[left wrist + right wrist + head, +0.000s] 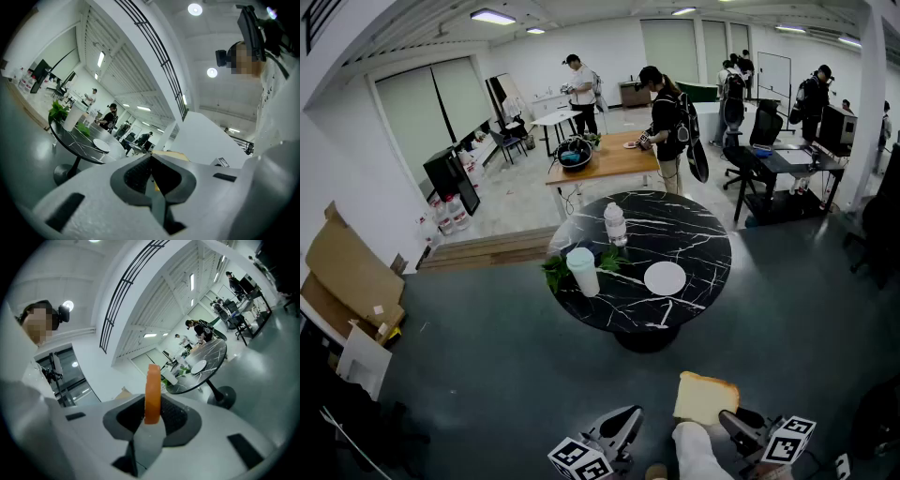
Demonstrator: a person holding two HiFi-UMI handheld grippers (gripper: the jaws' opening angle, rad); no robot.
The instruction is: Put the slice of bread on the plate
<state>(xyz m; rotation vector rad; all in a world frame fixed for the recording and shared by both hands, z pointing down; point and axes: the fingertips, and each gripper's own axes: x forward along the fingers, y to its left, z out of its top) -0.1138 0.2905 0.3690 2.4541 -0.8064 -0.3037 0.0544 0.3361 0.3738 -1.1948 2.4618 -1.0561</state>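
The left gripper (151,158) sits low at the near left with its jaws pressed together and nothing between them (it plays no part just now). Ahead stands the round black marble tabletop (694,234), carrying a pale cup (582,271) with green leaves (555,272) beside it, a water bottle (616,224) behind, and the white plate (665,277) bare toward the near right. Further right and much nearer the person, the slice of bread (705,396) is in the air over the floor, broad face up in the head view. The right gripper (152,405) has its jaws closed on the slice's near edge, crust edge-on in its own view. The plate lies straight ahead of those jaws and slightly left, well apart, so the right gripper likely has to carry the slice forward.
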